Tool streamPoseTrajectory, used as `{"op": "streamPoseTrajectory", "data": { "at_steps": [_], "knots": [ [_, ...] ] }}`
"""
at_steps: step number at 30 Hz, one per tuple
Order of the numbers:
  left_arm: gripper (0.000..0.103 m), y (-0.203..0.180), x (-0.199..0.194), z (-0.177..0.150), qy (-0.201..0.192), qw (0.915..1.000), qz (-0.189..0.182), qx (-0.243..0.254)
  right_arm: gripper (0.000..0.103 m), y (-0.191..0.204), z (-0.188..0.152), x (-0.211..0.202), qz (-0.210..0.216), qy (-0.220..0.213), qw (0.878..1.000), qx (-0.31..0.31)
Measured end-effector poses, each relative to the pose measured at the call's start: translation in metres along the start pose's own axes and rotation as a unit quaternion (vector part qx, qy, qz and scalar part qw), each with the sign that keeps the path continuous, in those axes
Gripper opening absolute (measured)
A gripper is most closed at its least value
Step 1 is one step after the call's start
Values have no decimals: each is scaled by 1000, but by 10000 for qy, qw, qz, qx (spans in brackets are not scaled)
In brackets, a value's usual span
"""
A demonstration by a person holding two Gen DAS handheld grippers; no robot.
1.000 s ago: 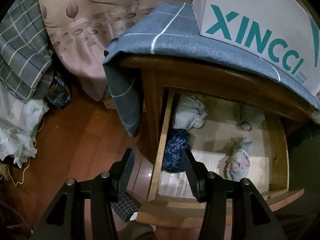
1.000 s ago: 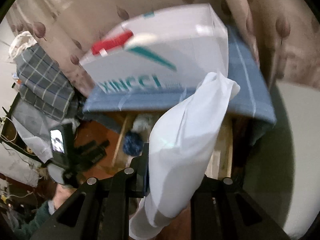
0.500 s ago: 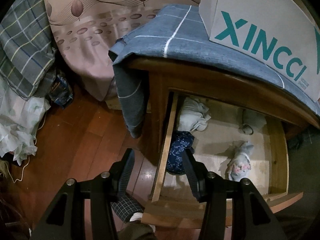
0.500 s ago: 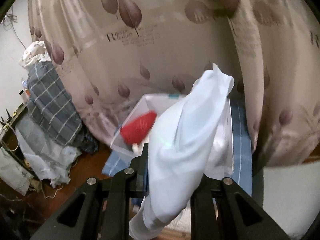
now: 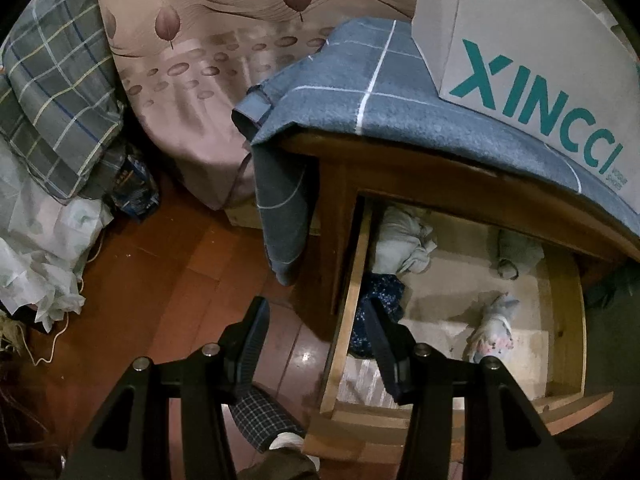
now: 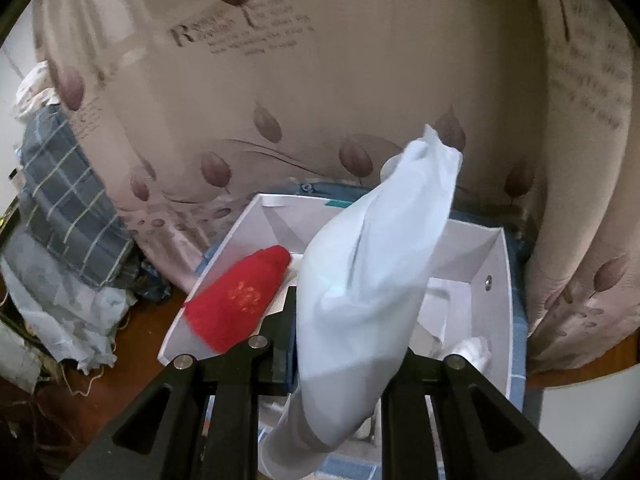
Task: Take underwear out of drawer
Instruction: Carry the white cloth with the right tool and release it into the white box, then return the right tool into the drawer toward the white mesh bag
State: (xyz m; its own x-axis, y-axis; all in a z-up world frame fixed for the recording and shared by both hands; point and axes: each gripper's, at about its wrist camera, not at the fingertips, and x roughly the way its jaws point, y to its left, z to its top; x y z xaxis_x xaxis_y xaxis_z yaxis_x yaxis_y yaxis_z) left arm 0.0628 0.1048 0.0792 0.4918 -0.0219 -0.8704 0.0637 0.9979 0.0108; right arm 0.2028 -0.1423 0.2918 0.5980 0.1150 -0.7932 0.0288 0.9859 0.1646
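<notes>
The wooden drawer [image 5: 348, 304] of the nightstand stands pulled open in the left wrist view. Inside lie a white bundle [image 5: 404, 246], a dark blue floral piece [image 5: 380, 304], a pale piece with pink print [image 5: 494, 330] and a grey piece [image 5: 516, 252]. My left gripper [image 5: 316, 332] is open and empty, above the drawer's left front corner. My right gripper [image 6: 348, 320] is shut on a pale white underwear [image 6: 372, 280], held above the open white box [image 6: 496, 272]. The box holds a red piece [image 6: 240, 296] and a white piece [image 6: 472, 350].
The XINCCI box [image 5: 540, 80] sits on a blue-grey checked cloth [image 5: 360, 92] covering the nightstand top. A leaf-print curtain [image 6: 320, 80] hangs behind. Plaid bedding [image 5: 52, 88] and plastic bags [image 5: 36, 248] pile at the left on the red-brown floor [image 5: 168, 280].
My right gripper has risen with the white underwear from in front of the box to above its open top. My left gripper drifted slightly left, staying open.
</notes>
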Motion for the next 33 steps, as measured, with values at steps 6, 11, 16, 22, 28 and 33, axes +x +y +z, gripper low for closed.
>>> {"op": "streamPoseTrajectory", "data": {
  "at_steps": [6, 11, 16, 22, 28, 33],
  "knots": [
    [51, -1, 0, 0, -17, 10000, -92, 11, 20, -22, -10, 43, -38, 322, 9989, 335],
    [51, -4, 2, 0, 15, 9999, -75, 79, 36, -30, -21, 52, -190, 480, 9980, 368],
    [51, -3, 3, 1, 9, 10000, -87, 31, 49, -36, -31, 40, -266, 519, 9977, 356],
    [51, 2, 2, 1, 25, 9999, -112, -102, 58, -40, -50, 18, -400, 652, 9968, 231],
    [51, 1, 3, 0, 31, 10000, -27, -23, 61, -33, -66, -10, -470, 694, 9965, 9],
    [51, 1, 2, 0, 4, 10000, -44, -36, 61, -21, -84, -40, -326, 599, 9976, -137]
  ]
}}
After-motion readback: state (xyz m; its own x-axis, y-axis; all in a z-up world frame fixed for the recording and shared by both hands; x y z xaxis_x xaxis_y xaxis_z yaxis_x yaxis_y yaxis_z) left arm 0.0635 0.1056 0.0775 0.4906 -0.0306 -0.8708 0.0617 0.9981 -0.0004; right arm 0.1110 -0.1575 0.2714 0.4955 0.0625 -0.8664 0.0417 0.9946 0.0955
